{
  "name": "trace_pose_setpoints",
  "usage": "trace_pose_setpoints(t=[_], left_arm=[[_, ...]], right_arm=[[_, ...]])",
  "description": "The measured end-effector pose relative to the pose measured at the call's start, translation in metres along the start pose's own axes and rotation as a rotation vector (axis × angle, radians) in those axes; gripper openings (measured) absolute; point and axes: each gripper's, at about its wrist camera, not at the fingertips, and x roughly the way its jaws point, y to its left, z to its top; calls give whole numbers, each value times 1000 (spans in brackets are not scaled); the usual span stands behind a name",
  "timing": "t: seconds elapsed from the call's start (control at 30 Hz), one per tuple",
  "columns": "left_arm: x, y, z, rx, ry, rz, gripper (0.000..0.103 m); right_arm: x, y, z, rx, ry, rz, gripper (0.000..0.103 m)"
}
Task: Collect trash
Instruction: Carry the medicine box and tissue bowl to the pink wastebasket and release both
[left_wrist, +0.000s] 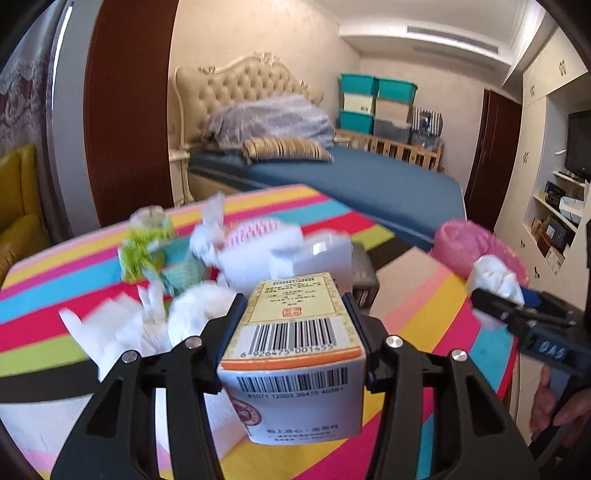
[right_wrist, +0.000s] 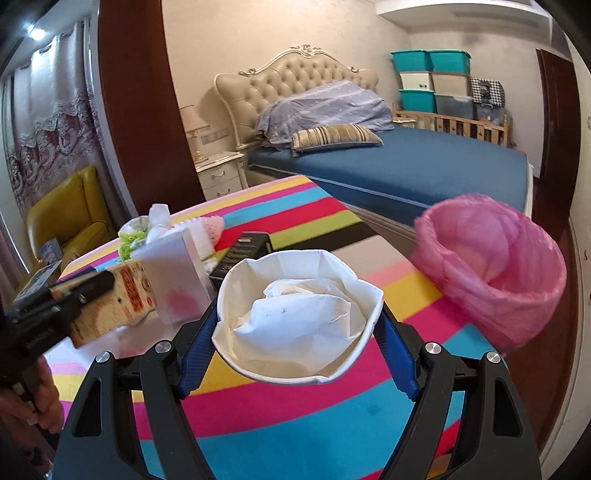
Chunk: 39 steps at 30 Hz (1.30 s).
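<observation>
My left gripper (left_wrist: 294, 297) is shut on a small carton box (left_wrist: 295, 332) with barcodes and a yellow label, held above the striped tablecloth (left_wrist: 55, 295). My right gripper (right_wrist: 299, 306) is shut on a crumpled white paper cup (right_wrist: 295, 266) with a wad of tissue (right_wrist: 295, 314) inside. A bin lined with a pink bag (right_wrist: 491, 273) stands open at the table's right edge, just right of the cup. Loose trash lies beyond the box: white tissues (left_wrist: 122, 328), a green wrapper (left_wrist: 144, 247) and a white box (left_wrist: 317, 254).
A black box (right_wrist: 247, 251) and a pink brush-like item (right_wrist: 210, 225) lie among the trash. A bed (right_wrist: 406, 166) is behind the table, a yellow armchair (right_wrist: 70, 214) to the left and shelves (left_wrist: 554, 221) to the right. A hand (right_wrist: 33, 398) holds the left gripper's handle.
</observation>
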Motion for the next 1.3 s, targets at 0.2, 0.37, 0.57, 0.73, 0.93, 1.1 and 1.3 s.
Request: trace_pose_setpoints(t=[0.2,0.37,0.57,0.73,0.93,1.1,1.3], left_arm=[[-13,-10,6,19,-41,-25,50],[-9,-40,27,85,-80,-94,50],[25,-98,49,174,-93,-228,50],[60,-134,61,165,-50,-329,50],[91,-190,83,222,-75,-404,50],[121,-240,100,251,-70,-457,50],[173,-275,113,233,-13,-488,69]], right_arm=[[4,-12,-2,35,1,-7,76],[-6,-31,6,51,-47,-53,76],[-18,-82,21,87,-99,-151,76],[-25,-120,29,98,-119,-216,76],[-18,-167,37,109,-120,-260,76],[-9,-196,43,104,-109,-293,76],[4,-229,49,68,-108,-303,87]])
